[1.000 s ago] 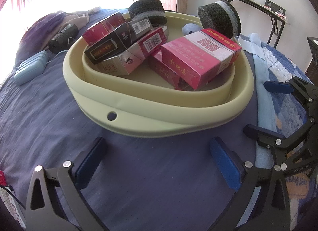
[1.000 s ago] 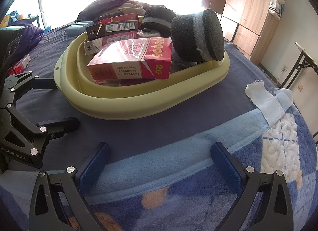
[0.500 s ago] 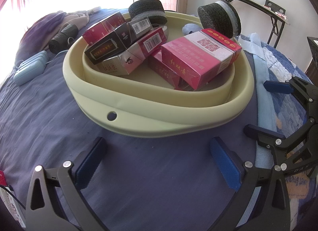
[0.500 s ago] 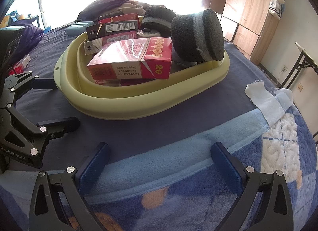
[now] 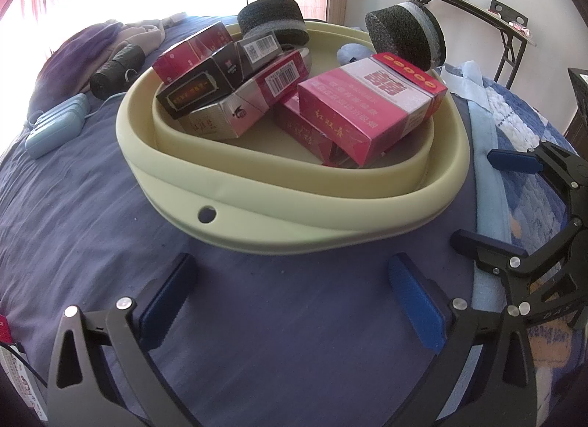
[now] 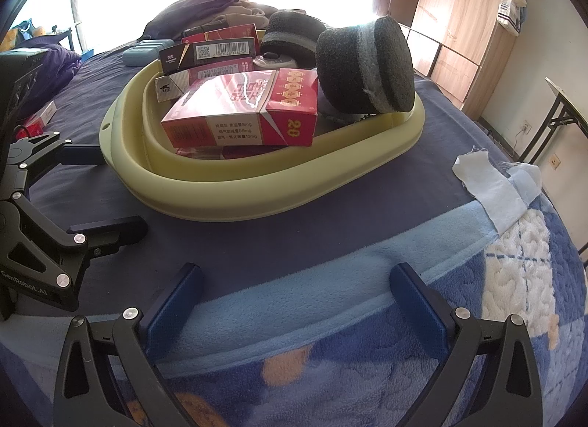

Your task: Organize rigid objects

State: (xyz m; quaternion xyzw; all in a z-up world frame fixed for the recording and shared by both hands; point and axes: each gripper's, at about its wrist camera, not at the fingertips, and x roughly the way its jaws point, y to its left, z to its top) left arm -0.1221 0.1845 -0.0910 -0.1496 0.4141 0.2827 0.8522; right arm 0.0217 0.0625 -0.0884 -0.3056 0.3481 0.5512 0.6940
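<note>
- While both of our grippers rest low on the blue bedspread [image 5: 92, 206], the pale green basin [image 5: 294, 206] with the boxes lies straight ahead of each of them, a little beyond the fingertips.
- We see the left gripper [image 5: 294, 298] spread wide with nothing between its blue pads; the basin's near rim, with its small round hole, sits just past the tips.
- We see the right gripper [image 6: 294, 298] equally wide apart and empty, over the light-blue blanket border [image 6: 330, 280], the basin somewhat farther off.
- We judge the left hand nearer to the basin's front; the right hand faces the large pink carton [image 6: 242, 114] more squarely.
- That carton lies on top of the pile with its long axis running across the right gripper's view, so we judge a grasp would close over its shorter width.
- Two dark foam rounds [image 6: 364, 67] lean at the basin's far side, one propped on edge beside the carton.
- Neither gripper touches anything yet.
</note>
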